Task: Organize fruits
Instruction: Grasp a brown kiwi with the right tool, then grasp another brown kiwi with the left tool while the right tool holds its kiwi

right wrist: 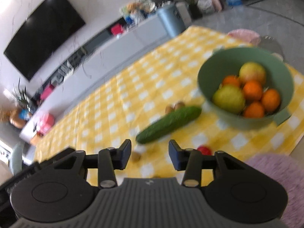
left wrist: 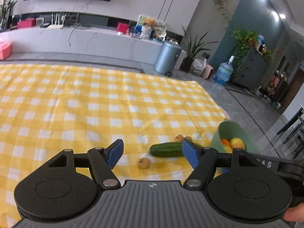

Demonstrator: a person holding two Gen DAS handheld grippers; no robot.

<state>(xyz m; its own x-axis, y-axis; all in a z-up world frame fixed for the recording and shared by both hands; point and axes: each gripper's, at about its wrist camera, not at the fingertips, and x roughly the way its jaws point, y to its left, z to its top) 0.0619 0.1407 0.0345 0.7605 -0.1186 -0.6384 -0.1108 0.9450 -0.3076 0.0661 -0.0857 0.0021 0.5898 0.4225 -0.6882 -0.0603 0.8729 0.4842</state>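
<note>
A green cucumber (left wrist: 166,149) (right wrist: 169,124) lies on the yellow checked cloth (left wrist: 95,104). Small brown fruits lie around it: one near my left gripper (left wrist: 144,163), two behind the cucumber (left wrist: 182,138) (right wrist: 174,106), one by my right gripper (right wrist: 136,156). A green bowl (right wrist: 209,83) (left wrist: 216,142) holds several oranges (right wrist: 252,90), a yellow-green fruit (right wrist: 229,98) and an apple (right wrist: 252,72). A small red fruit (right wrist: 204,150) lies behind the right finger. My left gripper (left wrist: 152,154) is open and empty above the cloth. My right gripper (right wrist: 150,154) is open and empty, just short of the cucumber.
A pink fuzzy mat (right wrist: 275,176) lies at the right front. A pink plate (right wrist: 244,34) sits beyond the bowl. The cloth's right edge (left wrist: 218,102) drops to the grey floor. A grey bin (left wrist: 167,57) and a water jug (left wrist: 223,73) stand beyond.
</note>
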